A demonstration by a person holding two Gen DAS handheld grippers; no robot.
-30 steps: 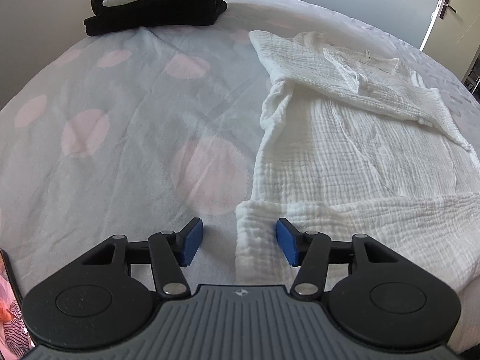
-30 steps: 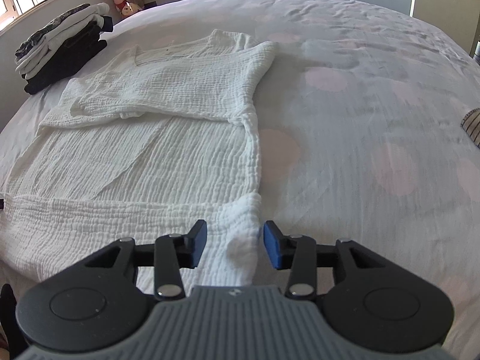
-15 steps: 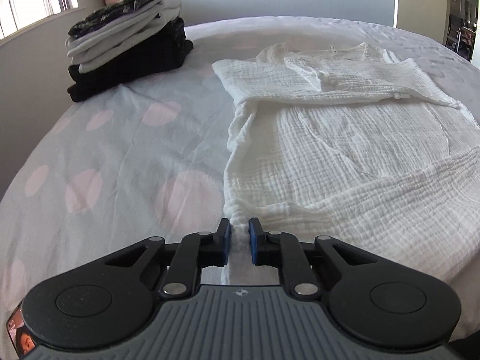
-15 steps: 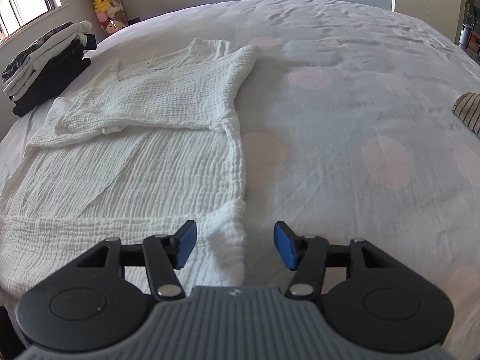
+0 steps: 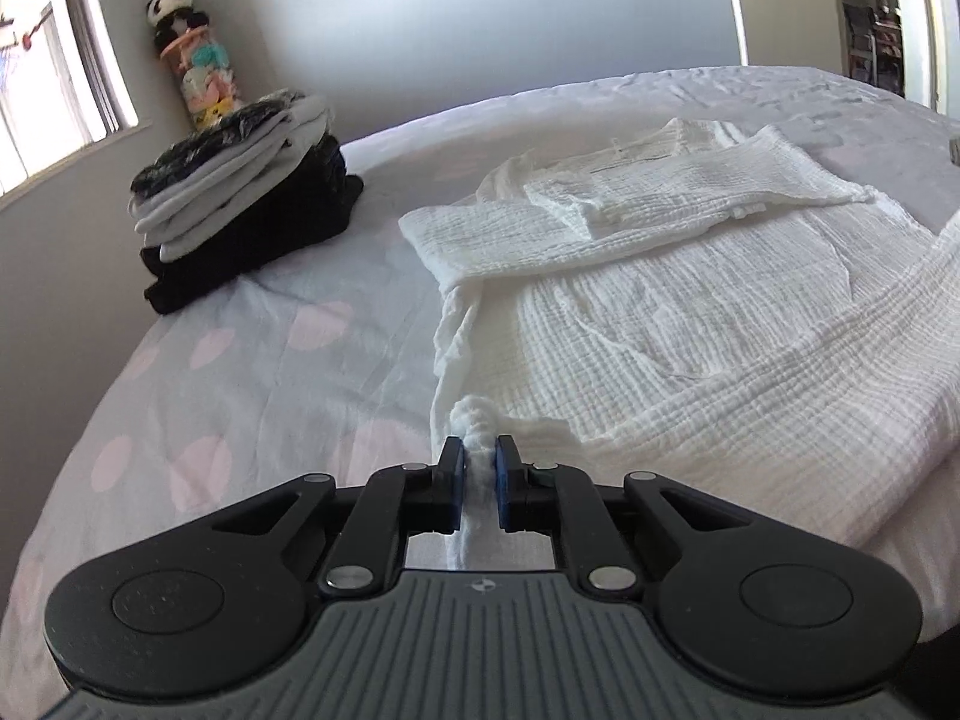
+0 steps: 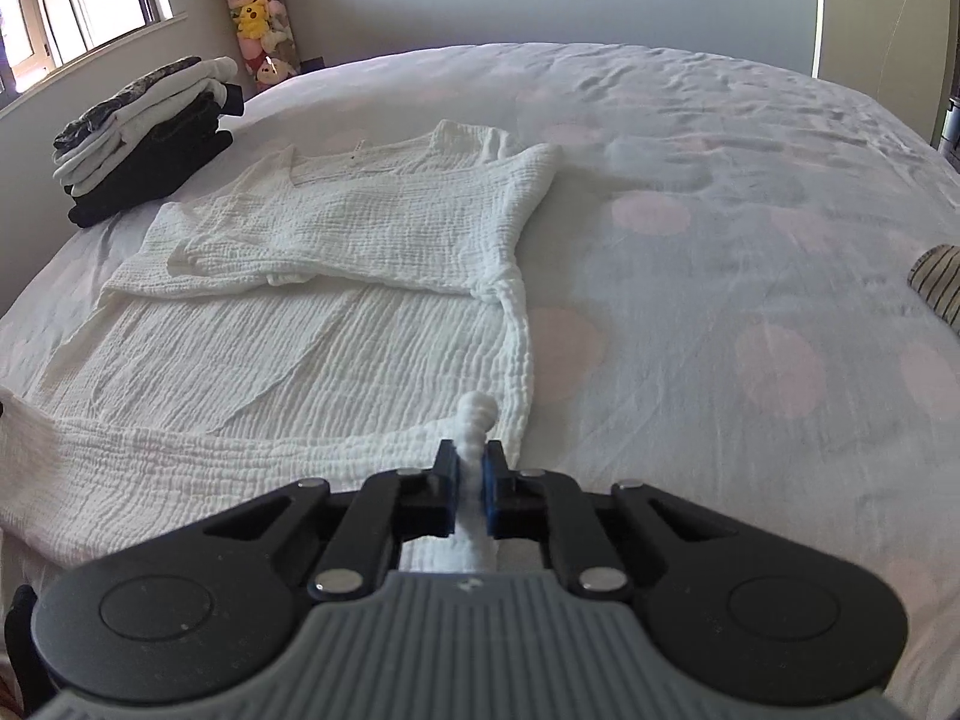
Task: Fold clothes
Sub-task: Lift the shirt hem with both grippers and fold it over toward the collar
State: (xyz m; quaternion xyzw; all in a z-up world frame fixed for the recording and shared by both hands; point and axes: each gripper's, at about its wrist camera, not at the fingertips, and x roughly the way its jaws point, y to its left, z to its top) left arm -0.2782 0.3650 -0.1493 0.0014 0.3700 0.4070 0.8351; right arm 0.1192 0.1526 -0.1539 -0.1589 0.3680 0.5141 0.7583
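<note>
The white garment (image 6: 336,324) lies flat on the bed (image 6: 720,192), sleeves folded in. The left gripper (image 5: 479,468) and right gripper (image 6: 471,468) are closing, each pinching a near hem corner. Lift both corners evenly and carry them toward the far collar, keeping the hem taut.

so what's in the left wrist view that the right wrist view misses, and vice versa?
Left wrist only: the left gripper, closing with a bunched hem corner between its pads, and a panda toy topping the toy column.

Right wrist only: the right gripper, closing with the other corner between its pads, and a striped item at the bed's right edge.

Both: the white garment and the folded stack.
</note>
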